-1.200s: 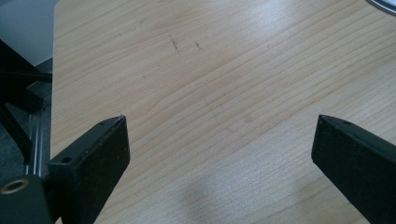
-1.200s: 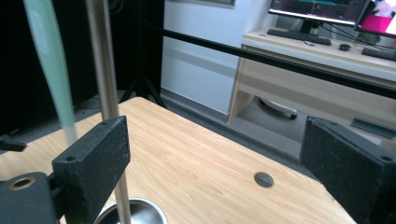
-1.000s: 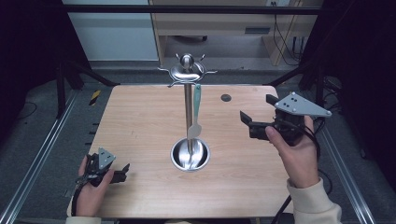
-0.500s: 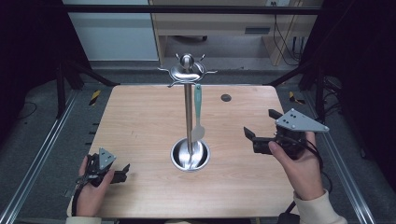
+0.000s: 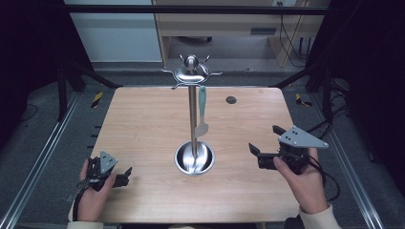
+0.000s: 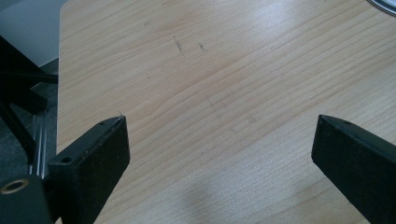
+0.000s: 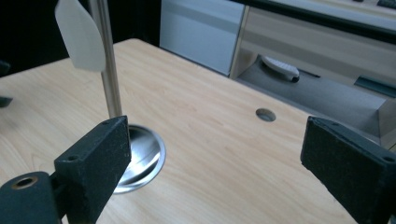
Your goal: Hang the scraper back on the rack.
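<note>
While a teal-handled spatula [image 5: 202, 110] is hung from the steel rack [image 5: 192, 119] at mid tabletop [image 5: 143, 124], the right tool [image 5: 261, 151] is held well right of it, jaws spread and empty; the left tool [image 5: 125, 175] is kept at the near left corner, likewise spread.

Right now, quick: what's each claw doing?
Left claw: open, holding nothing, over bare table.
Right claw: open, holding nothing, near the stand.
</note>
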`<state>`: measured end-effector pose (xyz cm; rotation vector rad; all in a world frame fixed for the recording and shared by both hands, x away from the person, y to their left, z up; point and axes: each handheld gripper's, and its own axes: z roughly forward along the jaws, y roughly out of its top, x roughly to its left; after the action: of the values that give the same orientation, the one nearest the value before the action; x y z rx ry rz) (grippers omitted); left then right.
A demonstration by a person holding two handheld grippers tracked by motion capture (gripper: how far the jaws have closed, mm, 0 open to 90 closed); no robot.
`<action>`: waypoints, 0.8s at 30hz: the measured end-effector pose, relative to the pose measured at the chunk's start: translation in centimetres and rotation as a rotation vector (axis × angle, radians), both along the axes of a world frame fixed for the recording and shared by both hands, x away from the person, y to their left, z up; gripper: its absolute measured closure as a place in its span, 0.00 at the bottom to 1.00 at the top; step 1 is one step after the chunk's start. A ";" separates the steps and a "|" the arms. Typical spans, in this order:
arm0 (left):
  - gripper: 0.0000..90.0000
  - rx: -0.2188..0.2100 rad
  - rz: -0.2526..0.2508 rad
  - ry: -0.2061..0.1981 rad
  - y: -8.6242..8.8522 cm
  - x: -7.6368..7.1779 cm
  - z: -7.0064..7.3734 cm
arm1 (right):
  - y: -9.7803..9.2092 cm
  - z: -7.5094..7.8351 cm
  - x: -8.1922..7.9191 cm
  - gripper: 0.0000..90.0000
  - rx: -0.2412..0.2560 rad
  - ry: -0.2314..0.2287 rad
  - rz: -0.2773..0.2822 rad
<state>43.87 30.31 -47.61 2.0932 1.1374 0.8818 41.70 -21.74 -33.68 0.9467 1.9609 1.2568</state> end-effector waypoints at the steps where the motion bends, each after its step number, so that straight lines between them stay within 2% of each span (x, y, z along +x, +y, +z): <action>1: 0.04 0.000 -0.001 -0.001 0.0 0.0 0.0 | 0.1 -0.4 0.0 0.10 -0.003 0.008 0.000; 12: 0.04 0.003 -0.004 0.001 -0.1 0.0 0.0 | 0.7 -5.1 0.0 0.10 -0.015 0.094 0.003; 24: 0.04 0.000 -0.004 -0.001 -0.1 0.0 0.0 | 2.0 -9.7 1.8 0.10 -0.051 0.197 0.007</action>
<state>43.87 30.21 -47.60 2.0943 1.1319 0.8804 43.47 -19.70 -43.39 1.0736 2.1372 1.1487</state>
